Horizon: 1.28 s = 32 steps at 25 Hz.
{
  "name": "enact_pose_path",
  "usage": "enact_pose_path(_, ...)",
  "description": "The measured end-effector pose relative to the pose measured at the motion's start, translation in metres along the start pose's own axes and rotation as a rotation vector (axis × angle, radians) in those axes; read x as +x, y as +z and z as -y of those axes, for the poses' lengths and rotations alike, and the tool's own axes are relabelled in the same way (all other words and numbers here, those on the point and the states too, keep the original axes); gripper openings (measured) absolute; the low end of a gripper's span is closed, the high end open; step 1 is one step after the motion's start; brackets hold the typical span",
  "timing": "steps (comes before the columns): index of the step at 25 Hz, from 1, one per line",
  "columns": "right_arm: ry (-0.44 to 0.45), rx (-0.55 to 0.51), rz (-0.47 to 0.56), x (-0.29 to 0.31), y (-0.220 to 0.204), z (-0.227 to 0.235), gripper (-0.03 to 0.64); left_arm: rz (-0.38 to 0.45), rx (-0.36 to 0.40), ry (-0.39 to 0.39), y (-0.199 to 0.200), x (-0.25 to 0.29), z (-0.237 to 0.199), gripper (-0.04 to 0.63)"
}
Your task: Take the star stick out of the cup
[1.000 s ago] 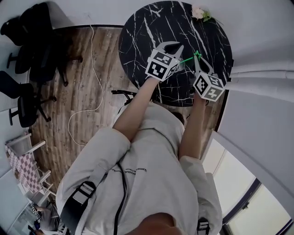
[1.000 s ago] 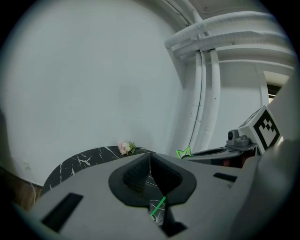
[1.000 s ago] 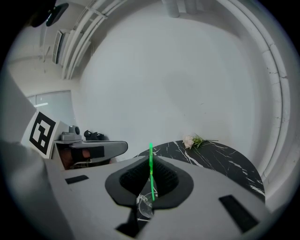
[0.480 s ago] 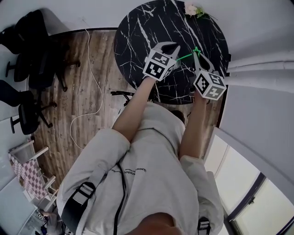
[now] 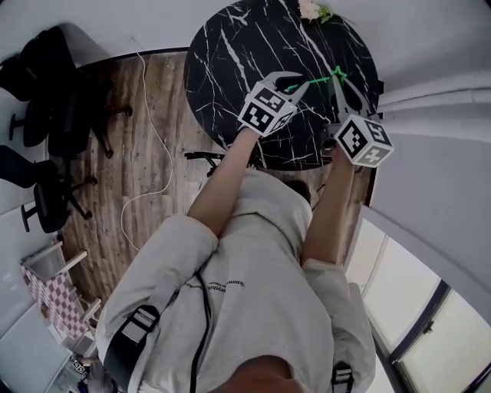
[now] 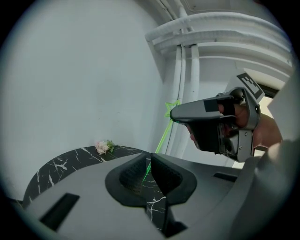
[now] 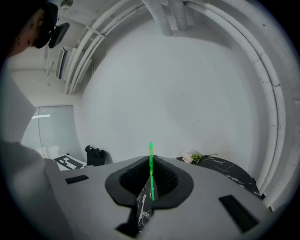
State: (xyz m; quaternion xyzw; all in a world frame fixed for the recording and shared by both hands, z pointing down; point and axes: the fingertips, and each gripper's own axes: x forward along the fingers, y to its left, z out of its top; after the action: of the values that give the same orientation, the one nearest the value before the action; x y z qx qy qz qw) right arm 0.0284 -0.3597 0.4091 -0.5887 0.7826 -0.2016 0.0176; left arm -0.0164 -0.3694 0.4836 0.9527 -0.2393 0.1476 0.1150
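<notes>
The left claw (image 6: pixel 149 161) has its jaws nearly together on the lower end of the green star stick (image 6: pixel 161 136), whose star top meets the right claw (image 6: pixel 174 113), above a black marble tabletop (image 6: pixel 61 166) bearing 1 flower (image 6: pixel 103 146).

Flower sprig (image 5: pixel 314 11) on tabletop's (image 5: pixel 230 61) far rim

Worktop (image 5: pixel 230 46): round, black marble with white veins.
Far edge: small pale flower sprig (image 5: pixel 311 10) lying on it.
Floor (image 5: pixel 100 192): wood planks, white cable (image 5: pixel 162 146) across them.
</notes>
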Motion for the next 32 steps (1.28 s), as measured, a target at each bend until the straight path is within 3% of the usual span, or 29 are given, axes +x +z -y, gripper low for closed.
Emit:
enact_pose_path(19,-0.061,-0.048,-0.021,-0.037,0.014,0.041,0.044,-0.006,0.101,-0.078,0.012,0.05,0.061,0.048)
enact_pose_path(21,-0.064,-0.049,-0.024,-0.041,0.014,0.046,0.044,-0.016,0.102,-0.089,0.011,0.055,0.068,0.1)
enact_pose_path(32,-0.054,-0.047,-0.043,-0.061,0.013,0.062,0.044,-0.015,0.057,-0.084,0.013,0.076,0.088,0.098)
